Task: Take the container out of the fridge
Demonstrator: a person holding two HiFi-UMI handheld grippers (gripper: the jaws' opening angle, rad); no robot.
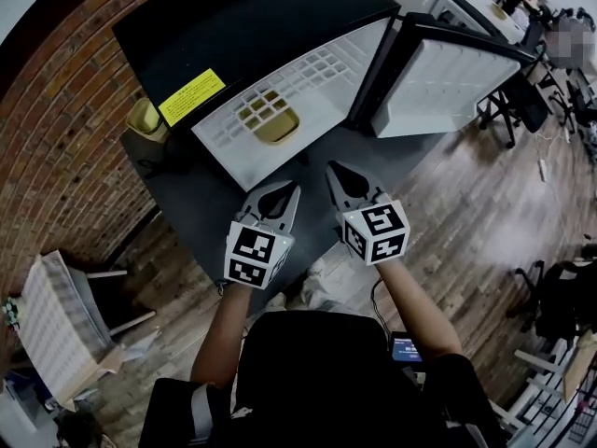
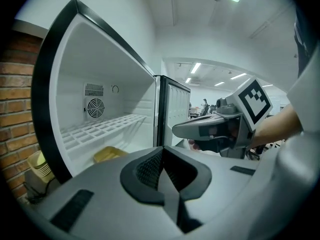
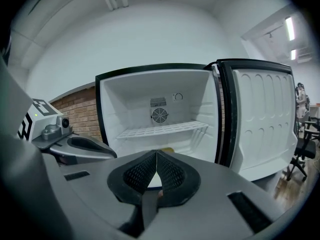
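Brick wall (image 1: 56, 110) runs behind and to the left of a dark table (image 1: 201, 203), with wooden floor (image 1: 466, 194) to the right. A black mini fridge (image 1: 242, 17) stands on the table. Its door (image 1: 448, 82) is swung wide to the right, so the whole white cavity faces the person. A yellow sticker (image 1: 191, 96) sits on the fridge's top, near its front left corner.

Inside, a white grid shelf (image 1: 308, 77) spans the cavity about halfway up, and a small round fan (image 3: 159, 115) is set in the back wall above it. The yellow container (image 1: 270, 119) lies on the fridge floor under the shelf, toward the left side and near the front edge. What it holds cannot be made out. Outside, a pale yellow stack of tubs (image 1: 146, 119) stands against the fridge's left wall on the table.

The left gripper (image 1: 295, 189) and right gripper (image 1: 332, 168) hover side by side over the table's front part, short of the fridge's front edge and apart from each other. Each has its jaws pressed together on nothing, the tips aimed at the opening. The left one points toward the container, which it does not touch.
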